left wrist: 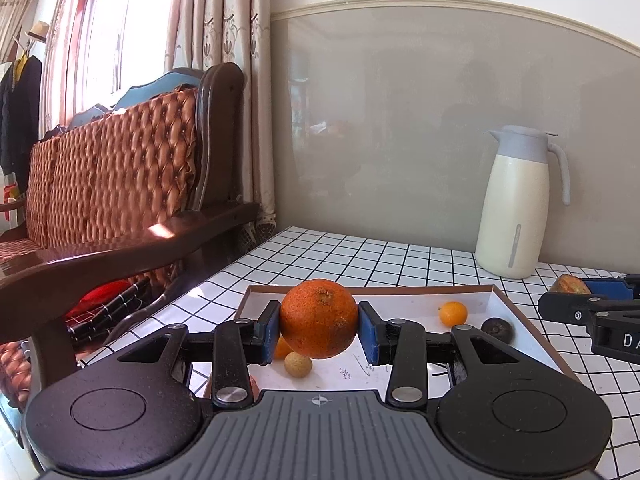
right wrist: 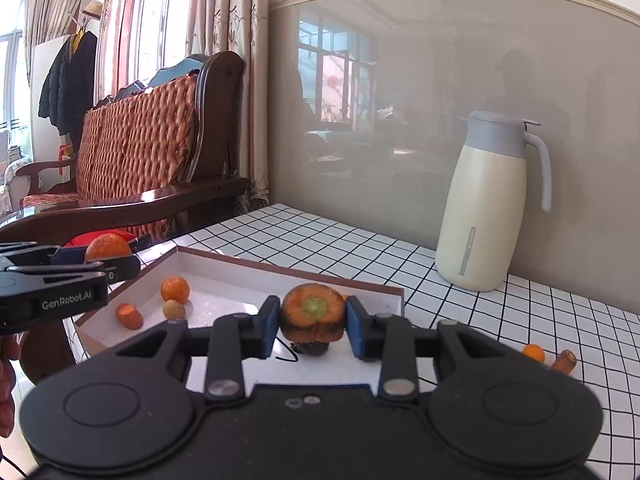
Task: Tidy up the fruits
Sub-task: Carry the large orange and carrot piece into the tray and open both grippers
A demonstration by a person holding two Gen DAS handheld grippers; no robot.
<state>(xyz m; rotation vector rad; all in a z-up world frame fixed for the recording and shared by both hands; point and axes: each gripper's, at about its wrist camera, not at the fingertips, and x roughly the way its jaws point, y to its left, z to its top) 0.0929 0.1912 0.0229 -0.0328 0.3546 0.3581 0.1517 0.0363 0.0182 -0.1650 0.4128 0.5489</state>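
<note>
- The left gripper (left wrist: 319, 330) pinches a large round orange with rough, pitted skin (left wrist: 319, 319) between its blue pads, at centre frame, lifted above the near part of the shallow white cardboard tray with a brown rim (left wrist: 532, 334).
- The right gripper (right wrist: 312, 327) pinches a stubby carrot chunk with an orange cut face, a greenish core and dark skin (right wrist: 312, 317), held over the tray at centre frame.
- Already lying in the tray: a small smooth mandarin (right wrist: 175, 289), a pale tan, bumpy, longan-like ball (right wrist: 174, 309) and an orange carrot stub (right wrist: 129, 315) at left in the right wrist view, plus a dark round fruit (left wrist: 497, 328) at right in the left wrist view.
- Left on the white black-gridded tiled tabletop (right wrist: 520, 320), lower right of the right wrist view: another small orange fruit (right wrist: 533, 352) and a carrot piece (right wrist: 564, 361).
- By my judgement the sorting is past halfway; both held pieces are not yet set down, and the two loose ones remain.
- A cream thermos jug with a grey lid (right wrist: 484, 208) stands by the wall, apart from the tray.
</note>
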